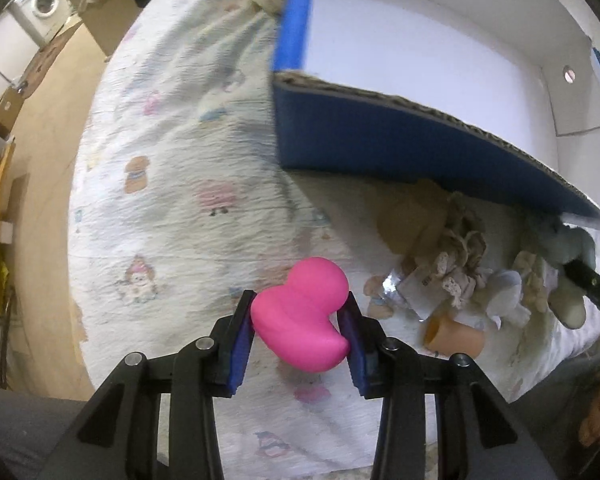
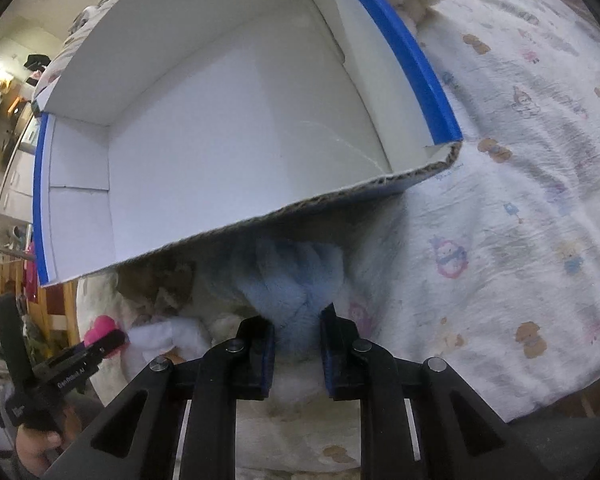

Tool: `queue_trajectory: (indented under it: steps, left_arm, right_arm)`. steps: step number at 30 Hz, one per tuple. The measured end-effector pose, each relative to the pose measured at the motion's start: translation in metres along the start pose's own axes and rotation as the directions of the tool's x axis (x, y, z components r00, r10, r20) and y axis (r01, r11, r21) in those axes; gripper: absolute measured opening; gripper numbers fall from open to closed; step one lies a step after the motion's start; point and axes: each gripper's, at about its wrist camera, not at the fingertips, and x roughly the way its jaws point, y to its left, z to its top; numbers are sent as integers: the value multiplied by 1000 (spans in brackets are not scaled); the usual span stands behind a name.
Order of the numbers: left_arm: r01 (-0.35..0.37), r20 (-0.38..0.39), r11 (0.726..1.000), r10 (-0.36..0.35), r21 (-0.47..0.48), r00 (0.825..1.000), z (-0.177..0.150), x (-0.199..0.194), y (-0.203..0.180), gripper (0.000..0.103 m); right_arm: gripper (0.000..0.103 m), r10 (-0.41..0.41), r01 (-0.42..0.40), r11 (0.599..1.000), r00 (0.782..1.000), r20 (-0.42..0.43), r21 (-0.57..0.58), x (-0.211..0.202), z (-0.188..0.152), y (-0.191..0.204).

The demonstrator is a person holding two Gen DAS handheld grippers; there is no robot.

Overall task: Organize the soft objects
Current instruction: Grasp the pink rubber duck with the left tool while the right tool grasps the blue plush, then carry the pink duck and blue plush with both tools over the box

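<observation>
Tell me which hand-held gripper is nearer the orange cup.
Left. The left hand-held gripper, shut on the pink toy, sits just left of the orange cup. The right hand-held gripper, shut on the blue plush, is farther off, beyond the pile.

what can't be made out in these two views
- Left wrist view: the pile of beige and white plush toys is blurred and runs under the blue cardboard box.
- Right wrist view: the light blue plush toy is overlapped above by the box wall and below by the right gripper.

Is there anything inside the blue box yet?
No, the blue box shows only bare white floor and walls inside in the right wrist view.
</observation>
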Motion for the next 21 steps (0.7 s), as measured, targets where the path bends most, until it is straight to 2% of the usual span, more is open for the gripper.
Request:
queue_trajectory:
  steps: [3,12,21]
  left_arm:
    - [4,11,1000,-3,-14,1000,-8,-4,11,37]
    - [-47,29,998,49,-45,998,-30,-18,33,37]
    - [-70,114,996,76,-57,991,-49,-54,41,37]
  right_arm:
    - [20,-3,3,1000,1000,18,-29,-2,-5,10]
    - [21,-18,23,997,998,65,-68,-17,-20,24]
    - [21,7,14,988,991,133,-151,-52,-43,46]
